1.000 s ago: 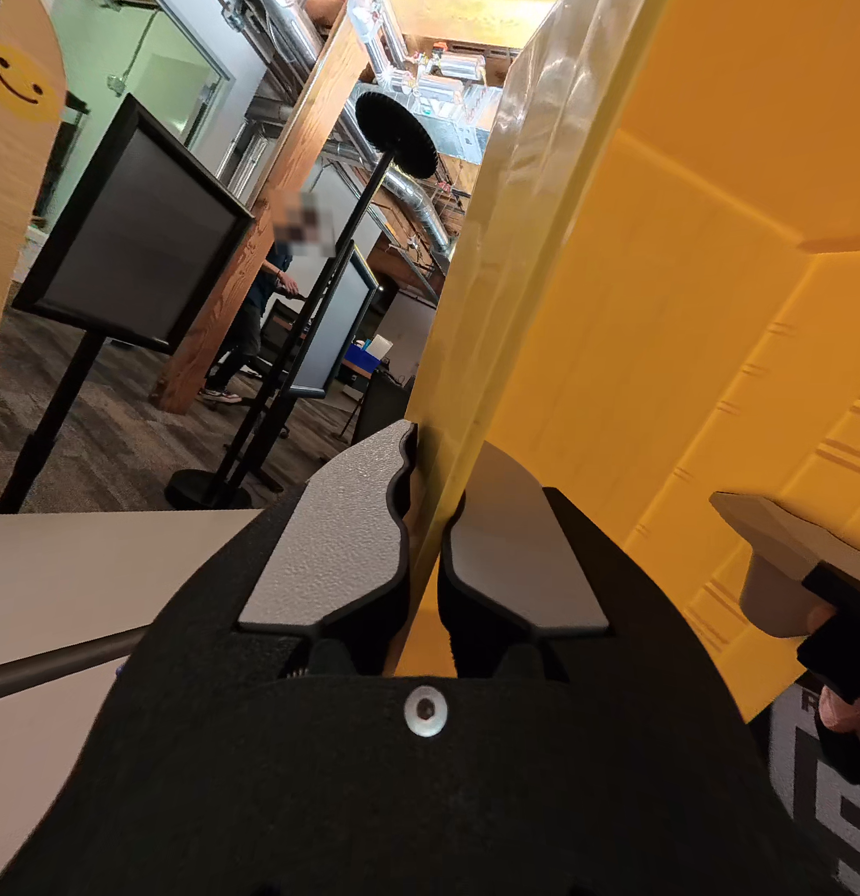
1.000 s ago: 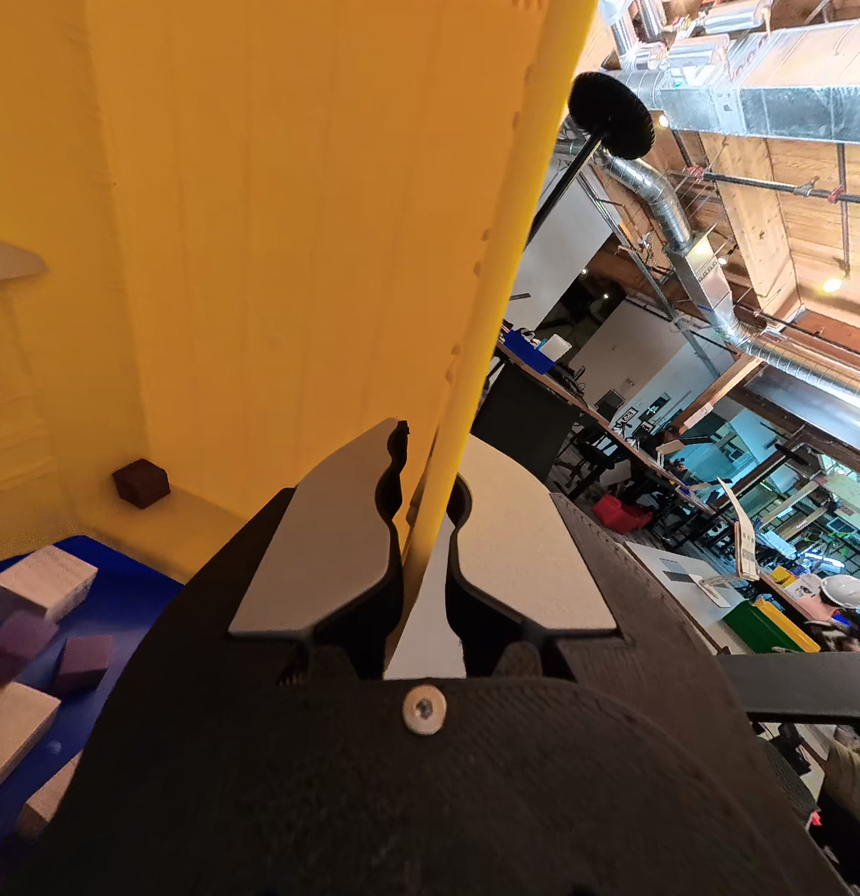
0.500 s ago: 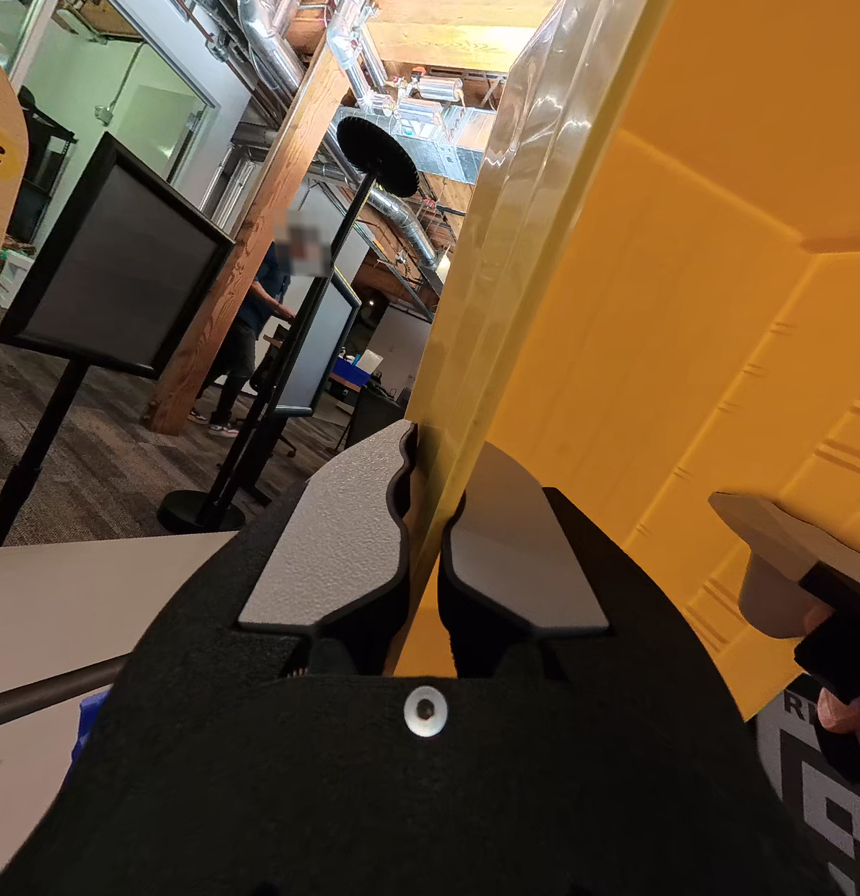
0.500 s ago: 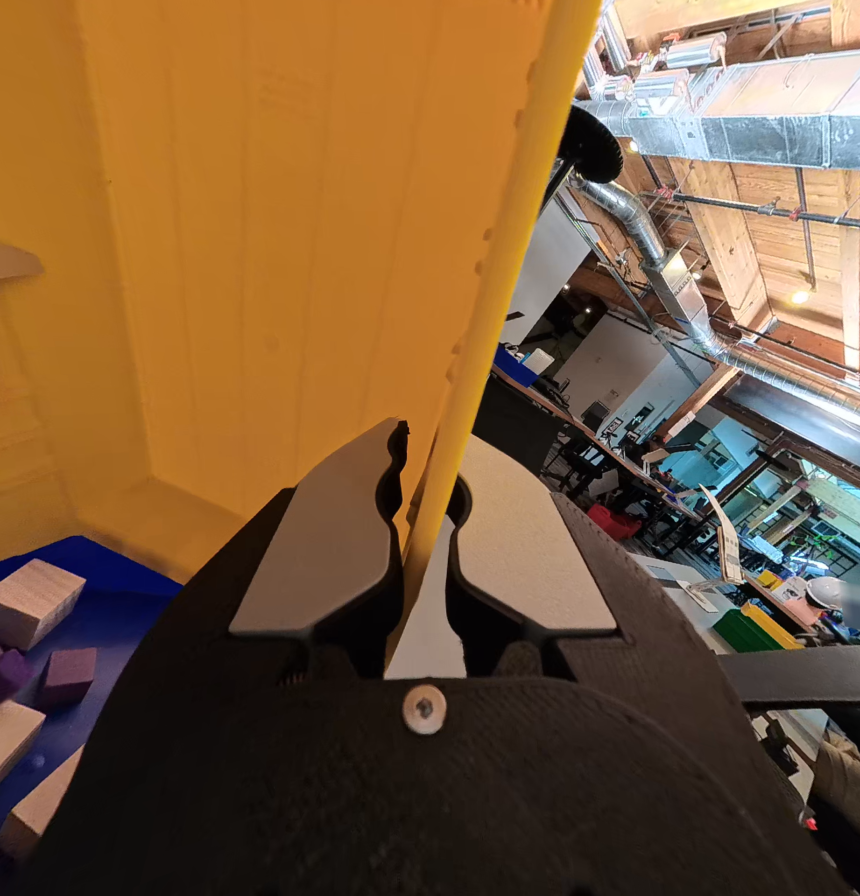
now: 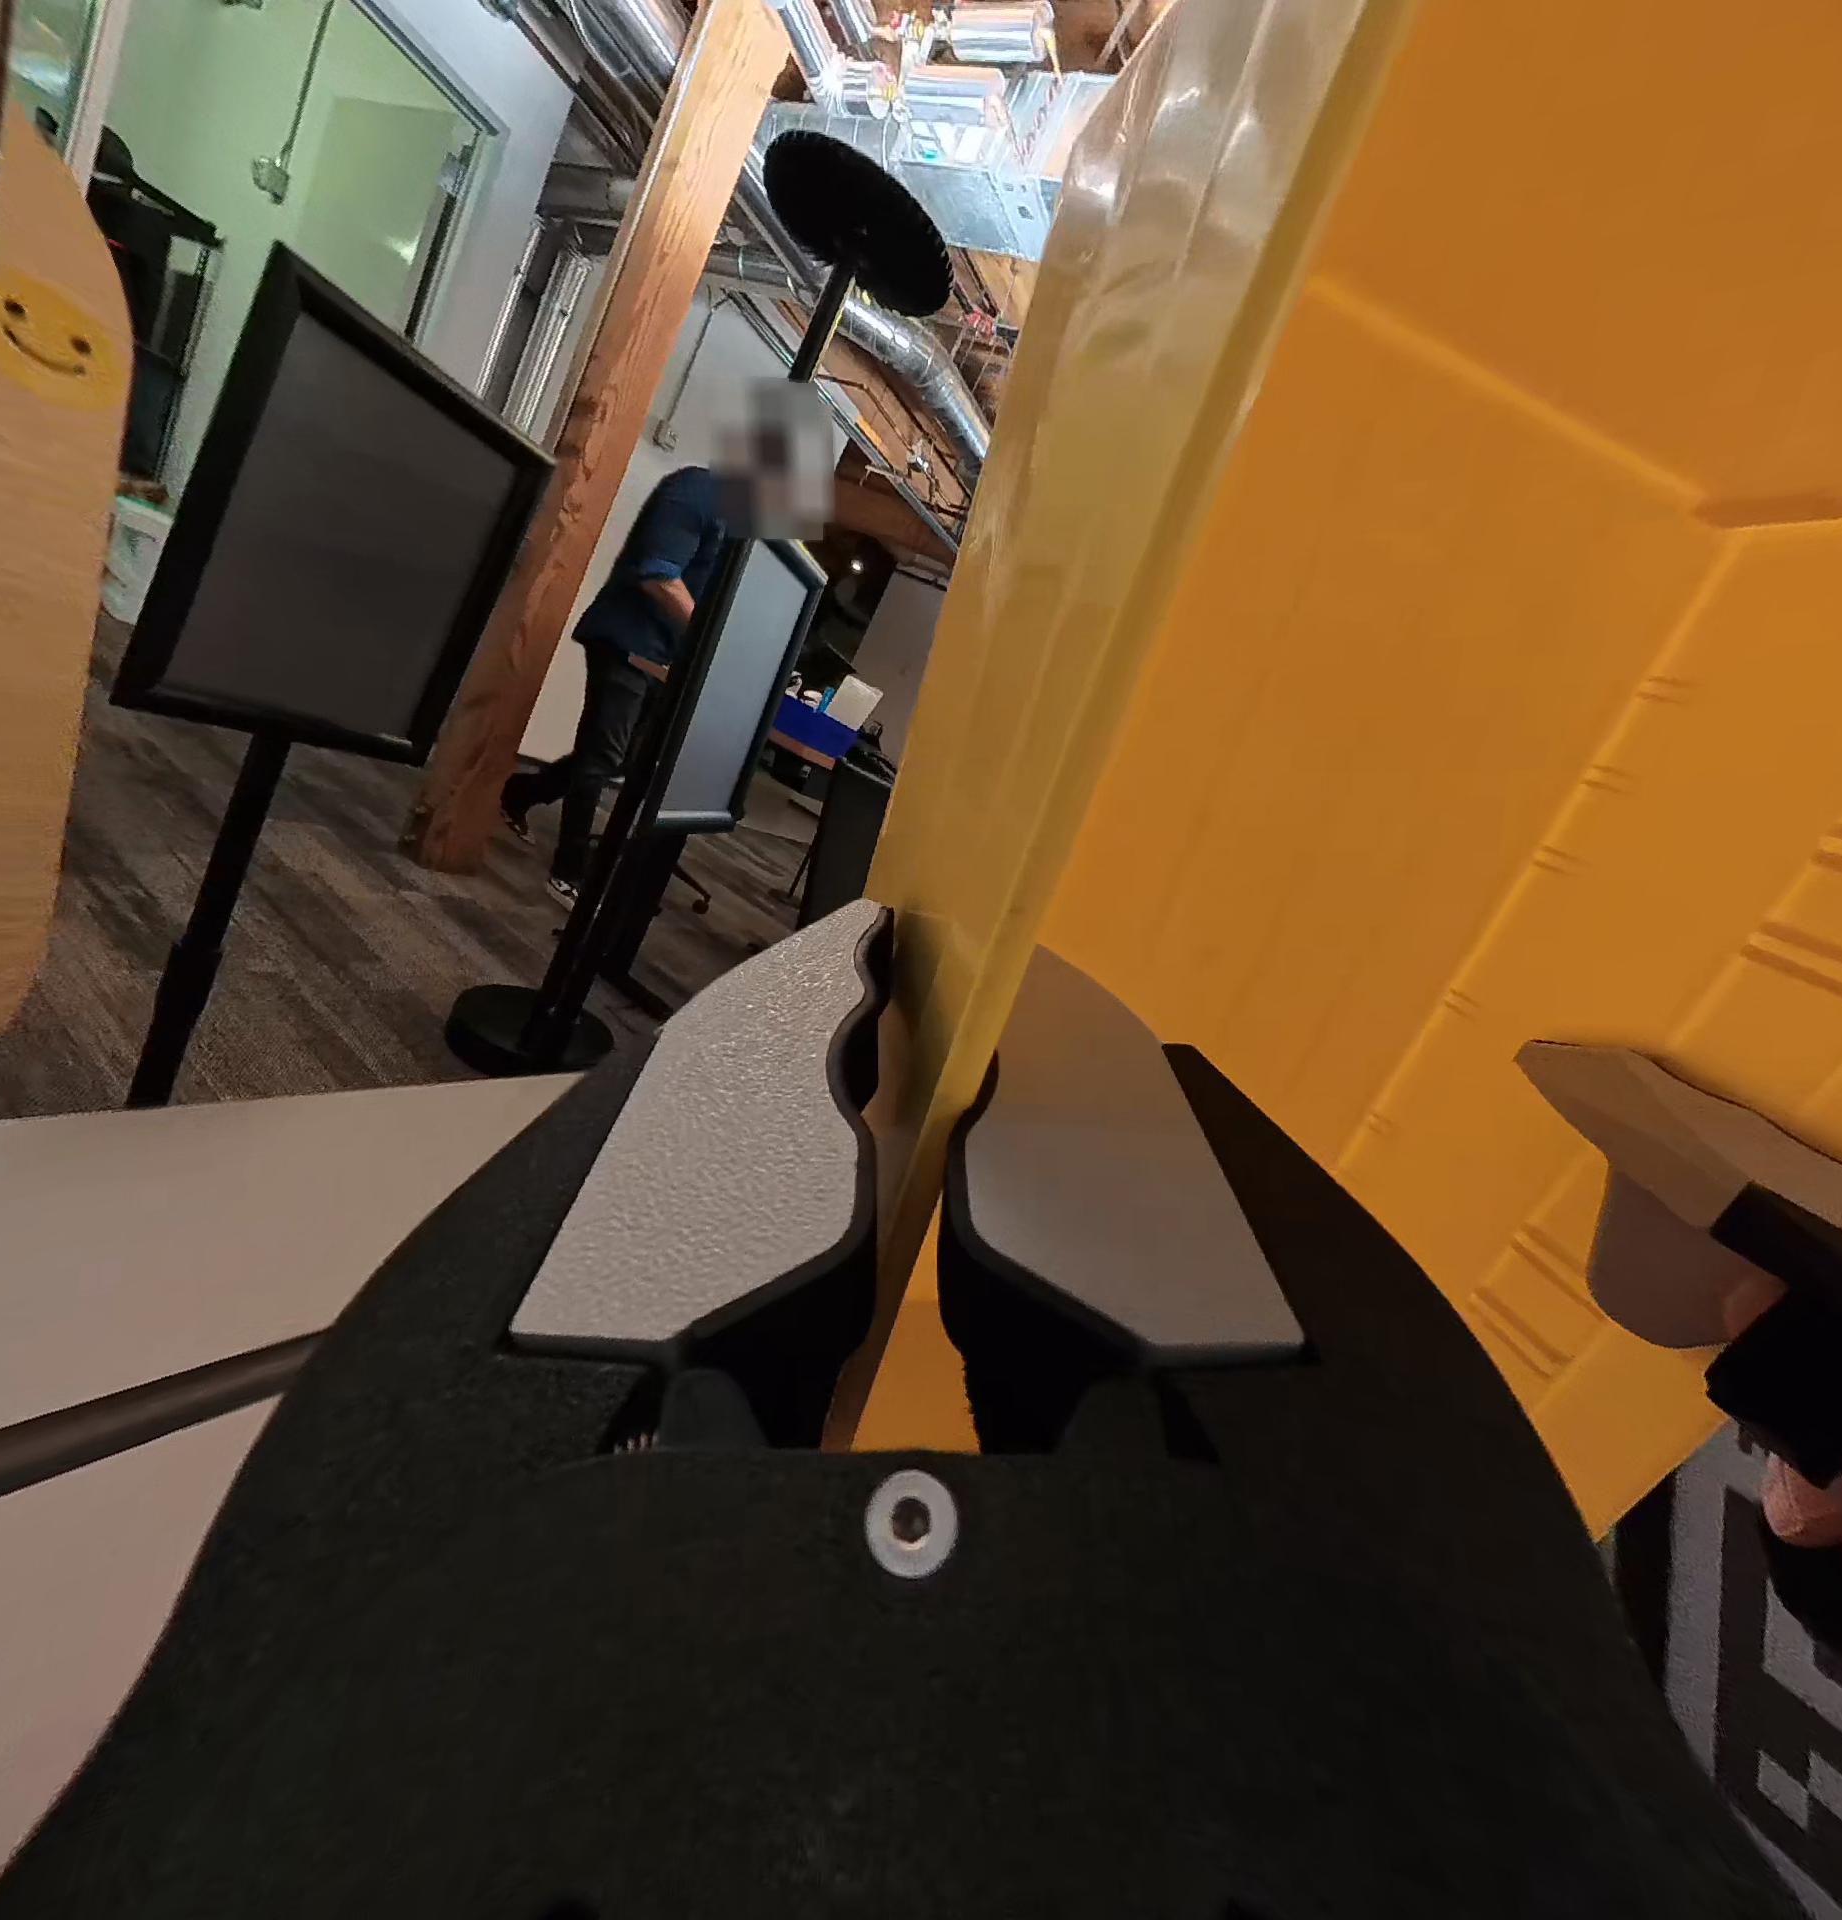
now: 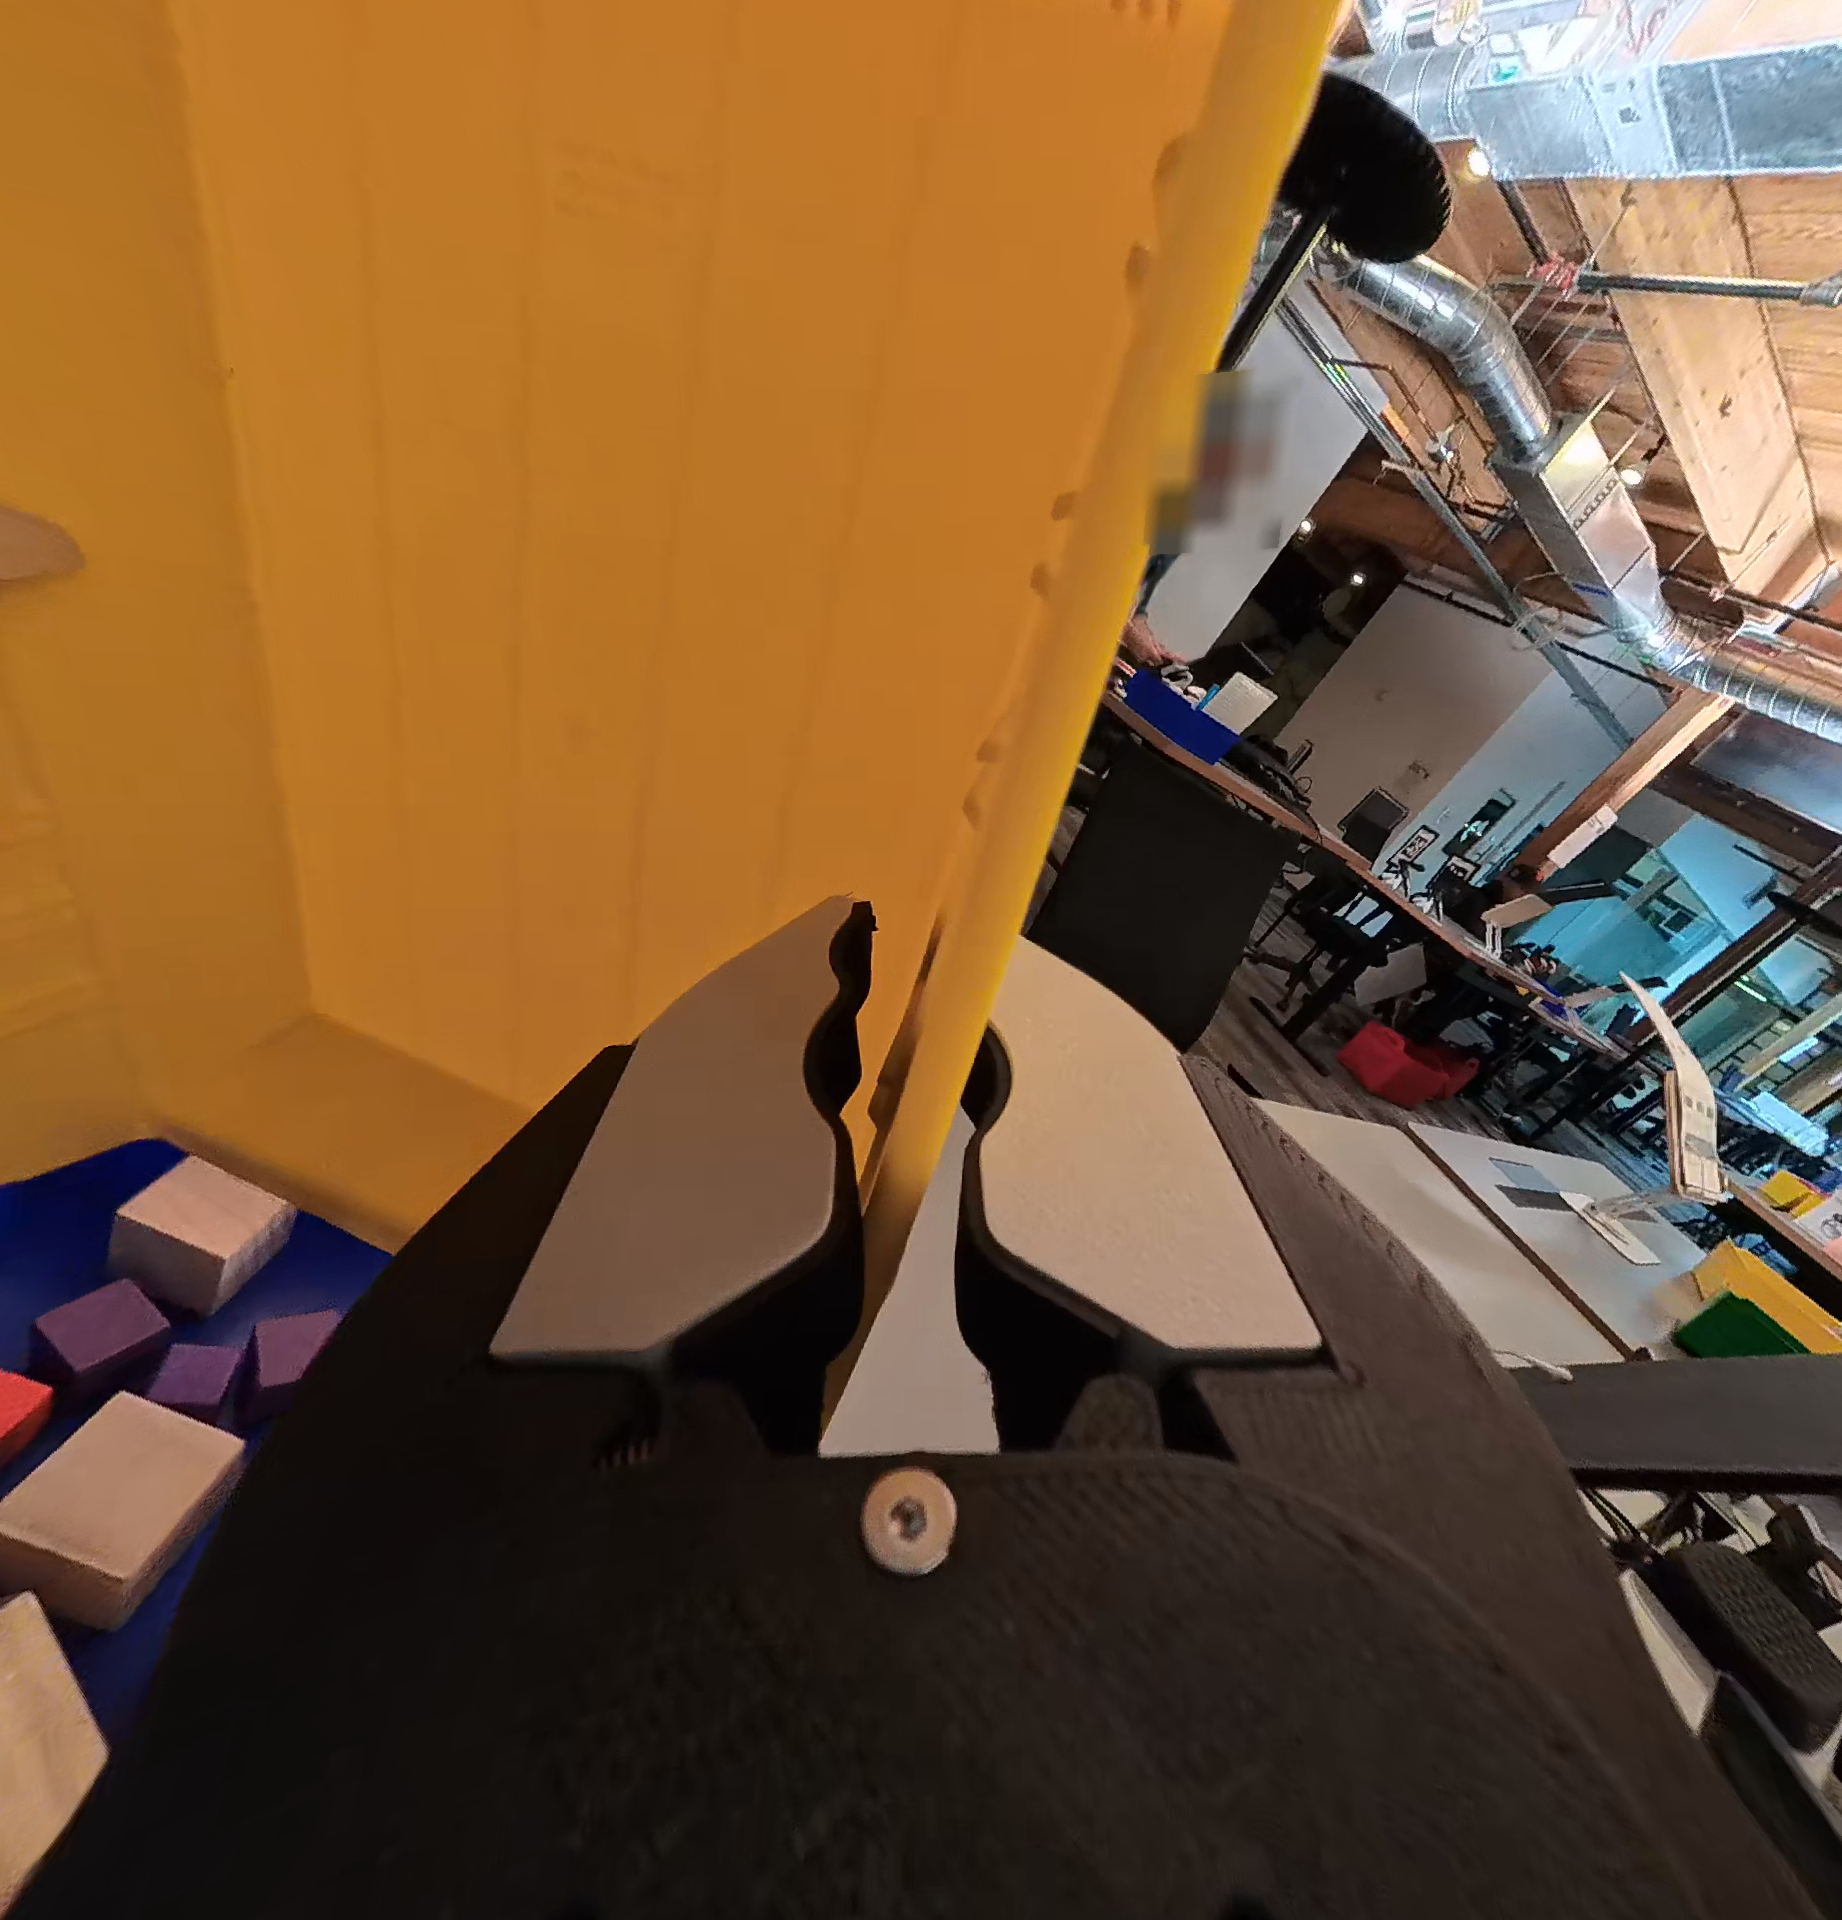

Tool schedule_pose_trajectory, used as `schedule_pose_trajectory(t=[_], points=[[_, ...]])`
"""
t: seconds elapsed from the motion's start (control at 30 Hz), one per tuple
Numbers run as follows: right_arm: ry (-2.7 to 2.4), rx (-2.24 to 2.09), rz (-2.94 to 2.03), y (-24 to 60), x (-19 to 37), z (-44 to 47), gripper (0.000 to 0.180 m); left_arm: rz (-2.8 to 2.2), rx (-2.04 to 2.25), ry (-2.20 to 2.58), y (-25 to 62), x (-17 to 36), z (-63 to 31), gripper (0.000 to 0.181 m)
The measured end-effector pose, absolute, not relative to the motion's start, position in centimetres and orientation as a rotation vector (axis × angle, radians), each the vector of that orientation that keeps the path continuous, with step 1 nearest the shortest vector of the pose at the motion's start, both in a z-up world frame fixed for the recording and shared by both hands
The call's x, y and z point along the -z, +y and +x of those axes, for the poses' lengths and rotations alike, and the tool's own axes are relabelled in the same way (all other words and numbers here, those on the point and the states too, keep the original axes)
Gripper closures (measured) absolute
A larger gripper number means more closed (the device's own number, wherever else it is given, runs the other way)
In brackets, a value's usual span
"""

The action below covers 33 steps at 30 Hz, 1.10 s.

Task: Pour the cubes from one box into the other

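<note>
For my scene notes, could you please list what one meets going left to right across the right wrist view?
blue box with cubes → yellow box → right gripper shut on its wall → long tables of the workshop.

I find no words or numbers I can read in either view. From the left wrist view I see a yellow smiley face (image 5: 44, 338) drawn on a wooden panel (image 5: 23, 675) at the far left. At the lower right edge is a black-and-white code marker (image 5: 1790, 1766), cut off by the frame, with only its blocky pattern showing. From the right wrist view, the inner wall of the yellow box (image 6: 626, 520) carries a faint moulded marking that is too shallow to make out. A small dark poster (image 6: 1416, 847) on the far wall and papers (image 6: 1582, 1216) on a table (image 6: 1468, 1247) are too small to read.
</note>
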State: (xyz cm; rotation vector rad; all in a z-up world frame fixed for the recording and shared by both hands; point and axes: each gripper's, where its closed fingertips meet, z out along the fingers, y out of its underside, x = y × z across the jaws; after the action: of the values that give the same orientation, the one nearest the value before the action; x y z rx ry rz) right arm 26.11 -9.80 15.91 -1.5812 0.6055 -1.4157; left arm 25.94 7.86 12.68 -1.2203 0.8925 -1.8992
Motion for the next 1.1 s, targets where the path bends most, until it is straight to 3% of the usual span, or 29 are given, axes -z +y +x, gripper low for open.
schedule_pose_trajectory(t=[0.23,0.43,0.6,0.77,0.93,1.1], points=[[0.631,1.224,-1.576,-7.0,-20.8,25.0,0.163,-1.198,1.638,1.030,10.9,-19.8,23.3,0.174],[0.703,0.803,-1.742,-0.4,-19.4,24.2,0.164,-1.393,1.152,1.230,16.7,-21.9,18.7,0.175],[0.730,0.416,-2.028,6.3,-13.2,21.3,0.164,-1.691,0.722,1.406,22.4,-16.2,13.2,0.174],[0.691,0.159,-2.372,10.7,-5.3,16.8,0.167,-2.030,0.406,1.582,25.5,-6.9,5.8,0.173],[0.688,-0.022,-2.676,12.5,3.4,12.7,0.168,-2.359,0.285,1.646,26.5,2.2,0.5,0.172],[0.702,-0.074,-2.787,13.2,8.8,11.2,0.169,-2.468,0.241,1.656,26.9,7.6,-1.5,0.172]])
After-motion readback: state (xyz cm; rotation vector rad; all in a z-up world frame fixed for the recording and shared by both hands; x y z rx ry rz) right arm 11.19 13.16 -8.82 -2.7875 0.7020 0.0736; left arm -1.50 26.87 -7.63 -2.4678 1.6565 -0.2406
